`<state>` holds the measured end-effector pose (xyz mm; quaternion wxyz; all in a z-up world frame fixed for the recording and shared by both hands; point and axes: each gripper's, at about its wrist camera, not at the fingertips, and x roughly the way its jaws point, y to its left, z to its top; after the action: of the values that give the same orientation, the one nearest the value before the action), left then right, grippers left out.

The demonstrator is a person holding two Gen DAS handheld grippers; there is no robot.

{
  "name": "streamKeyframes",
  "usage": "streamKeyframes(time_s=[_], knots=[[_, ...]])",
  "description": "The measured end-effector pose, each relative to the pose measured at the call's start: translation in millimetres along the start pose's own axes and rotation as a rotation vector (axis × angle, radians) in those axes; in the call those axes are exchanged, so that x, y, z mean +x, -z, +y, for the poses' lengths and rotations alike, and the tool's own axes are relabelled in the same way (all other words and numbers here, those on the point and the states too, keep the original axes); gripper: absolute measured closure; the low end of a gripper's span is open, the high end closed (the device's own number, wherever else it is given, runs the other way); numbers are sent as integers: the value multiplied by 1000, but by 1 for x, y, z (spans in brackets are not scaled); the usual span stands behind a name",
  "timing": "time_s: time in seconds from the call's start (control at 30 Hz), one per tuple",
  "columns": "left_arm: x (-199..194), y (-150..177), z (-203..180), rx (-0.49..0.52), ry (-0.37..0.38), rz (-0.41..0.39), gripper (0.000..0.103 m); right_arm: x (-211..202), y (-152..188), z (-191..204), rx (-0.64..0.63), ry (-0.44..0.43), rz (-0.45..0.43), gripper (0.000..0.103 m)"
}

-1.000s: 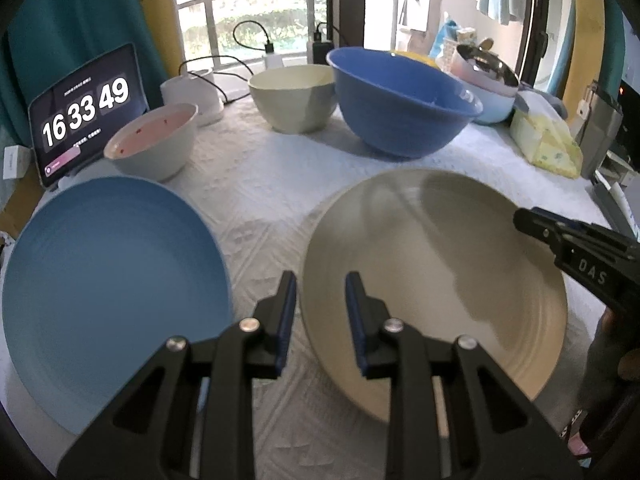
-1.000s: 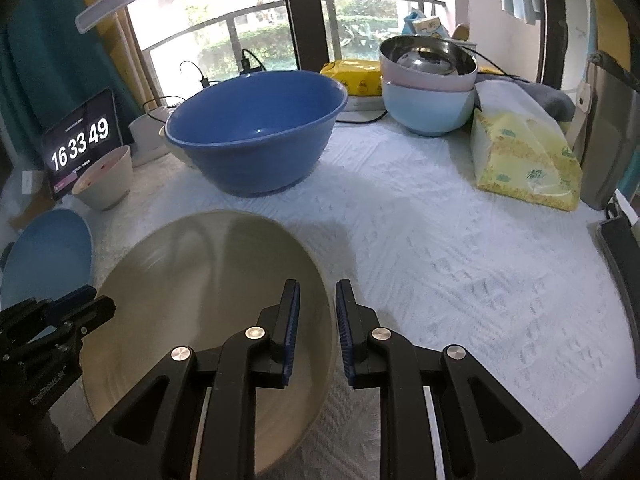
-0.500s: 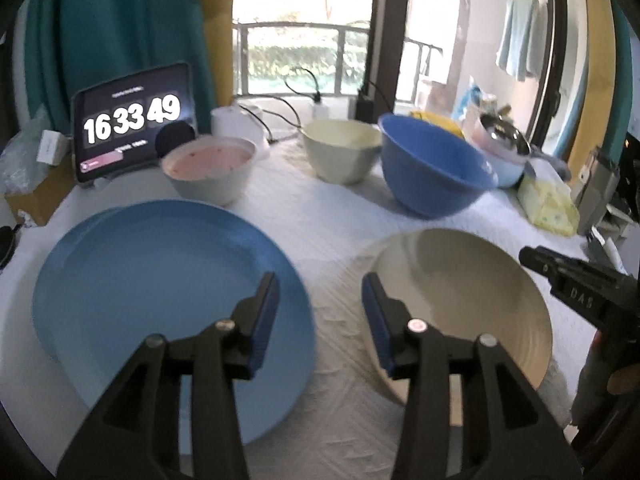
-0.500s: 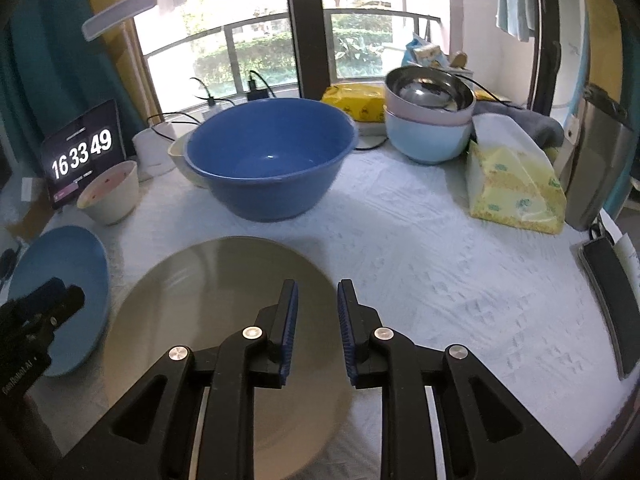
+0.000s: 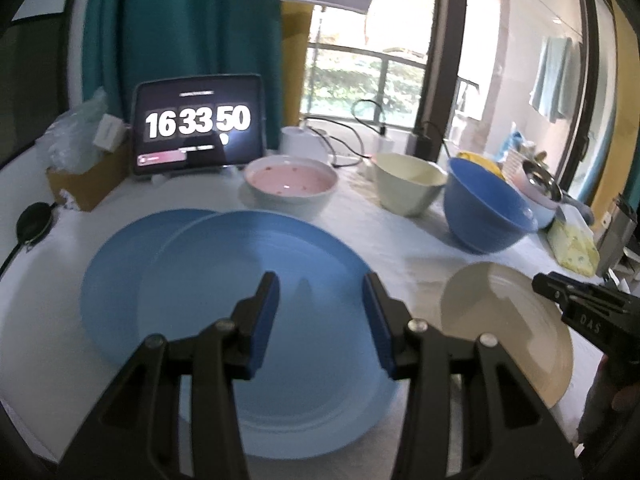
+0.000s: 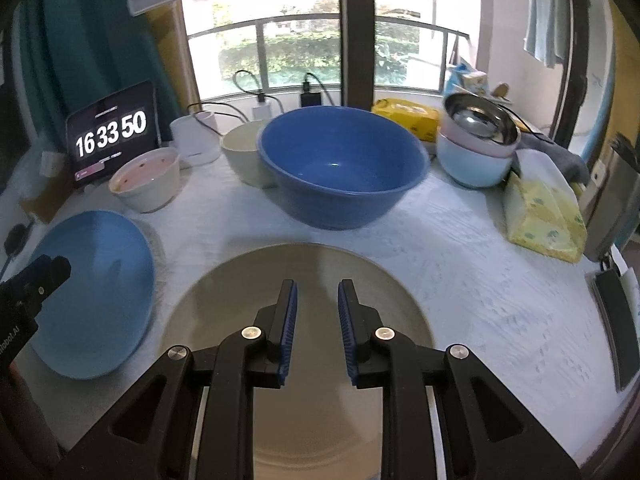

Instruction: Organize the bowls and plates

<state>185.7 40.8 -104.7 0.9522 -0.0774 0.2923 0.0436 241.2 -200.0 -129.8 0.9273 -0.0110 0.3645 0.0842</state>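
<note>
White textured cloth covered the worktop [image 6: 460, 280], window and balcony rail behind. Two blue plates [image 5: 256, 304] lay overlapped at the near left, the upper one offset toward the right of the lower. Left tool [image 5: 320, 320] hovered over them, fingers spread wide, empty; a second earlier it had sat narrow over the beige plate, so it had swung left and opened. Reads as lining up a grip on the upper blue plate's rim. Beige plate [image 6: 300, 340] lay flat at near centre, just beside the blue pair, apart from them. Right tool [image 6: 314, 328] hung above it, gap narrow, holding nothing; its gap was slightly wider than before and the view had pulled back. Likely stacking of plates comes next, none lifted yet. Behind: pink-lined bowl [image 5: 290, 190], cream bowl [image 5: 408, 188], large blue bowl [image 6: 342, 164], all separate. Far right, steel bowl nested in pale bowls [image 6: 476, 148]. Tablet clock [image 5: 198, 132] showed 16:33:50. Tissue pack [image 6: 544, 216] at right edge.
</note>
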Motion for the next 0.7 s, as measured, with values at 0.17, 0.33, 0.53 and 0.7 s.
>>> streamKeyframes(time_s=[0.17, 0.33, 0.53, 0.7], knots=[[-3, 0, 20, -27, -26, -13, 58, 4, -6, 25, -35, -20, 3, 80], [-5, 2, 44, -61, -60, -27, 58, 8, -10, 50, -73, -44, 5, 80], [-5, 5, 66, -97, -89, -26, 58, 16, -12, 79, -109, -76, 20, 80], [-9, 7, 73, -104, -79, -36, 58, 20, -14, 99, -138, -97, 30, 80]])
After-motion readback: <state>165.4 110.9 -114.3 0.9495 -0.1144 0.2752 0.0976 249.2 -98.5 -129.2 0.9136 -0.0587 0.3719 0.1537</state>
